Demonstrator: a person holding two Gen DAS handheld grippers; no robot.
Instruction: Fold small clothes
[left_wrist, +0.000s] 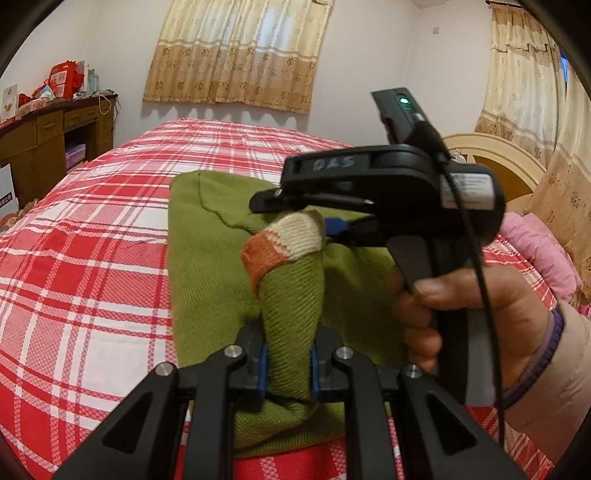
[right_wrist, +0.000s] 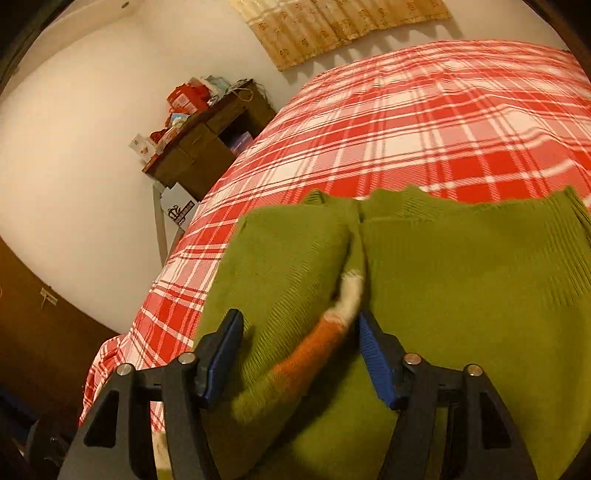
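A small green knit sweater (left_wrist: 207, 266) lies on the red plaid bed; it also fills the lower right wrist view (right_wrist: 461, 280). Its sleeve has an orange and cream cuff (left_wrist: 284, 240). My left gripper (left_wrist: 287, 363) is shut on the green sleeve and holds it raised. My right gripper (left_wrist: 295, 206) shows in the left wrist view just above the cuff. In its own view the right gripper (right_wrist: 299, 354) is open, its blue pads either side of the cuff (right_wrist: 325, 339), with the sleeve between them.
The red and white plaid bedspread (left_wrist: 92, 258) covers the bed. A brown desk (left_wrist: 44, 147) with red boxes stands at the left wall. A cream headboard (left_wrist: 495, 155) and pink bedding (left_wrist: 543, 251) are at the right. Curtains hang behind.
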